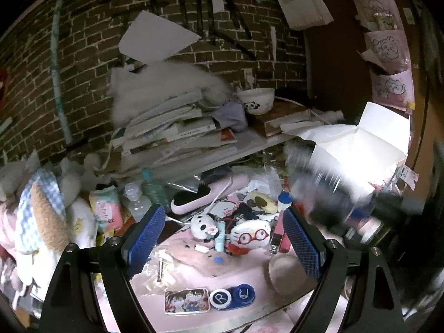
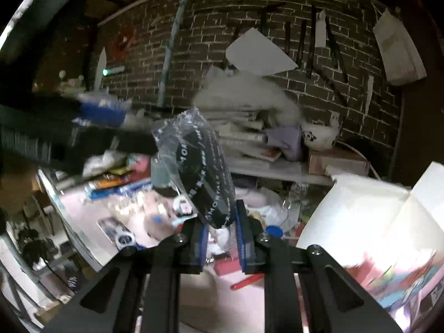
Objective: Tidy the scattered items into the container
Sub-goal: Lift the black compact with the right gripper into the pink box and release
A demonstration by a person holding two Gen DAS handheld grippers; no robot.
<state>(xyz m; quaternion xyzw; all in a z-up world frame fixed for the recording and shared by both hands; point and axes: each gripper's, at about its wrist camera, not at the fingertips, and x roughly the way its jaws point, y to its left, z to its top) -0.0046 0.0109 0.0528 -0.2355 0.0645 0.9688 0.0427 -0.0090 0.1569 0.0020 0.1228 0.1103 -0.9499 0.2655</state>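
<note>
Scattered items are lying all over the pink bench (image 1: 194, 272), and one of them, a clear plastic packet (image 2: 194, 166) with a dark printed band inside, is being pinched at its lower edge by the right claw (image 2: 222, 238), whose blue pads are standing almost together on it. Most of the packet is rising above that claw, tilted left, and its print is only partly readable. To the packet's right, the white container (image 2: 369, 222) is glowing so brightly that its inside is washing out, and its far side is being cut off by the picture's edge.

In the left wrist view, the left claw (image 1: 222, 244) is standing wide apart with nothing between its pads. Nearest to it, on the bench, a picture tin (image 1: 186, 300) is lying just beside a blue lens case (image 1: 232, 297) marked R. Beyond the lens case, between the pads, a panda plush (image 1: 204, 226), a teal tube (image 1: 220, 236) and a plush with red glasses (image 1: 251, 234) are sitting close together. Right of the lens case, a dark blurred shape is smearing across the view in front of the container (image 1: 360, 149); what it is cannot be told. Farther back, a pink hairbrush (image 1: 205, 194) is lying behind the plushes, and a stack of books (image 1: 172, 133) is piling against the brick wall (image 1: 91, 55).
</note>
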